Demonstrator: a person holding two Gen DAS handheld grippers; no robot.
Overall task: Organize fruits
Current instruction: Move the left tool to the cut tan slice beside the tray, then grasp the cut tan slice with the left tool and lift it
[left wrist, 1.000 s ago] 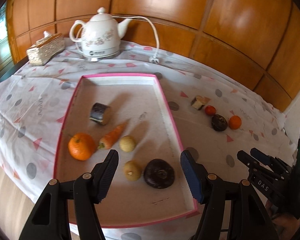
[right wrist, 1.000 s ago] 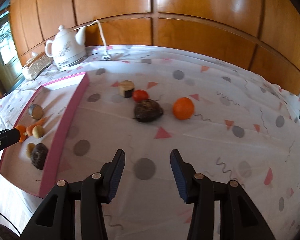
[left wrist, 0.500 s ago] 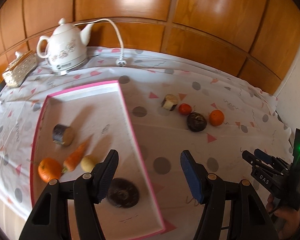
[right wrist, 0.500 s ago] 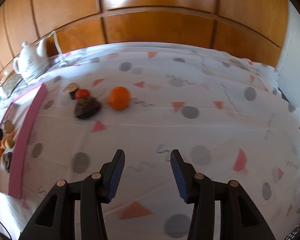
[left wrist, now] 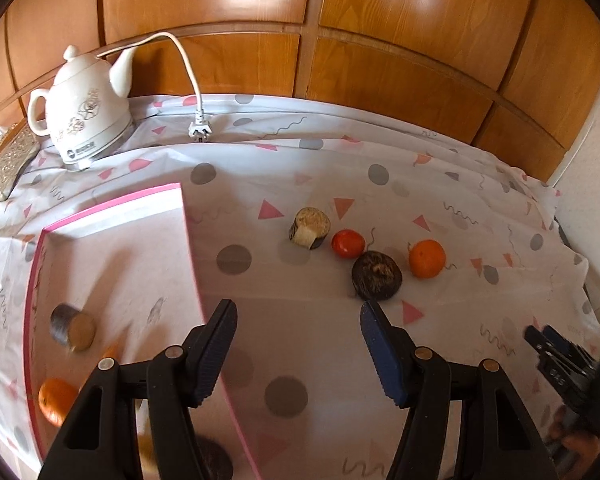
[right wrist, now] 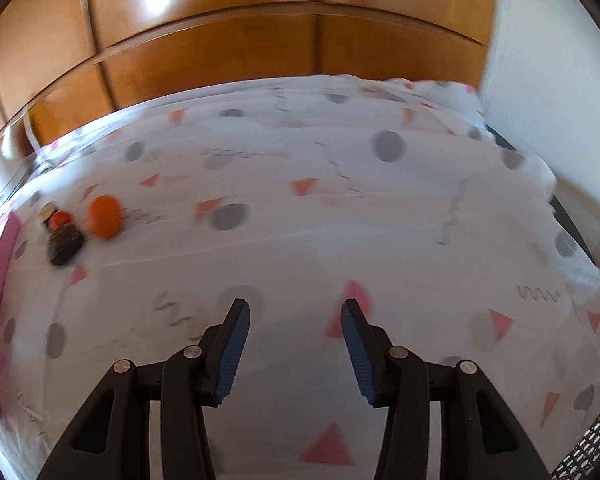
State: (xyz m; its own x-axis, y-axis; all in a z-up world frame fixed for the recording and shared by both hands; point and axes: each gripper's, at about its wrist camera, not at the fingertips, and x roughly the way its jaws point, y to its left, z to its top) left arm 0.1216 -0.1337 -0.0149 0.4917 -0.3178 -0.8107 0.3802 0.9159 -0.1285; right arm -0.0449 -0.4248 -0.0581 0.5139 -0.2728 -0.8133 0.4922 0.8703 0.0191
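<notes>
Now both claws, left [left wrist: 298,326] and right [right wrist: 296,320], are hanging half-open over the tablecloth [left wrist: 380,208], gripping nothing.

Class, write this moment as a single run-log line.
left gripper: open, empty | right gripper: open, empty | loose on cloth: orange, tomato, dark fruit | pink tray: partly filled

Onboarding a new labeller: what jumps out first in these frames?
The cluster of four loose pieces on the patterned tablecloth: a cut stump, a red tomato, a dark round fruit and an orange, just beyond the open, empty left gripper. Left of them is the pink-rimmed tray; a white teapot stands at the back.
</notes>
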